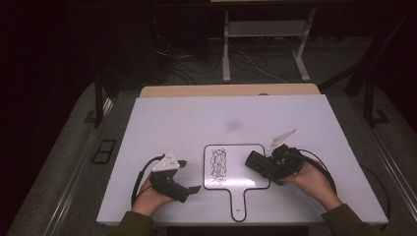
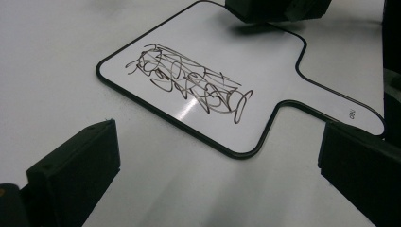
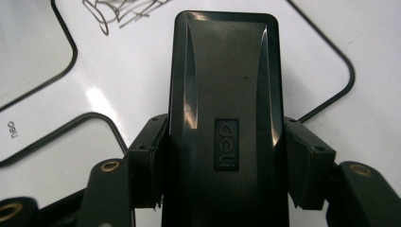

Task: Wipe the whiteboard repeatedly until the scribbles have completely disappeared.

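Note:
A small paddle-shaped whiteboard (image 1: pixel 246 164) with a black rim lies on the table, its handle toward me. A black scribble (image 1: pixel 218 164) covers its left part. My right gripper (image 1: pixel 265 167) is shut on a black eraser (image 1: pixel 256 163), which hovers over the board's right edge. In the right gripper view the pads (image 3: pixel 149 156) press both sides of the eraser (image 3: pixel 224 94) above the whiteboard (image 3: pixel 132 61). My left gripper (image 1: pixel 189 176) rests left of the board, open and holding nothing. In the left gripper view the scribble (image 2: pixel 189 82) lies beyond the parted jaws of the left gripper (image 2: pixel 217 156).
The white tabletop (image 1: pixel 196 118) reaches well beyond the board on all sides. A wooden strip (image 1: pixel 226 90) lines its far edge. Behind it are a metal frame (image 1: pixel 226 49) and loose cables on the floor.

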Available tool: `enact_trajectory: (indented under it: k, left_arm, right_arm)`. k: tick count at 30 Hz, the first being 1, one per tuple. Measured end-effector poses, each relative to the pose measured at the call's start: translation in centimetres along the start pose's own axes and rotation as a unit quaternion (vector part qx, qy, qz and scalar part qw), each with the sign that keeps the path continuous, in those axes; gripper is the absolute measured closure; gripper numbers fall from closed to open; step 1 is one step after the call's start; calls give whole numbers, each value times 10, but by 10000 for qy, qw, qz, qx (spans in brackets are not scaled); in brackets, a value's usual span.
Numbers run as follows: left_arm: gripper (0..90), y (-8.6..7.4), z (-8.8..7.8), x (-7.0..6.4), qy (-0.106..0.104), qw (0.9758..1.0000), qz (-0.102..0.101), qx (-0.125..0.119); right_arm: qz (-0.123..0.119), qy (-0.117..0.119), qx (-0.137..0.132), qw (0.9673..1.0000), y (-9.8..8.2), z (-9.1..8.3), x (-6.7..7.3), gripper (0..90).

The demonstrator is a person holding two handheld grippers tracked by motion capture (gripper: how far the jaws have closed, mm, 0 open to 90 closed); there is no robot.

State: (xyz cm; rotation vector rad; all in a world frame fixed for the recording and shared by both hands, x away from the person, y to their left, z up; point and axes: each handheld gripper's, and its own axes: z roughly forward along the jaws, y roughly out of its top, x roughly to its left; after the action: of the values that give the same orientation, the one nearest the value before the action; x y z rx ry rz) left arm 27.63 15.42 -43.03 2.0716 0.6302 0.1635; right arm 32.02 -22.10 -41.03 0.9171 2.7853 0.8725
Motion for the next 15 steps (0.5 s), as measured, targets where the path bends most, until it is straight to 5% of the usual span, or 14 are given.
enact_trajectory:
  k: [15]
  left_arm:
    - [0, 0, 1, 0, 24, 10000, 9, 13]
  right_arm:
    - [-85, 121, -187, 9997, 18, 2, -1, 387]
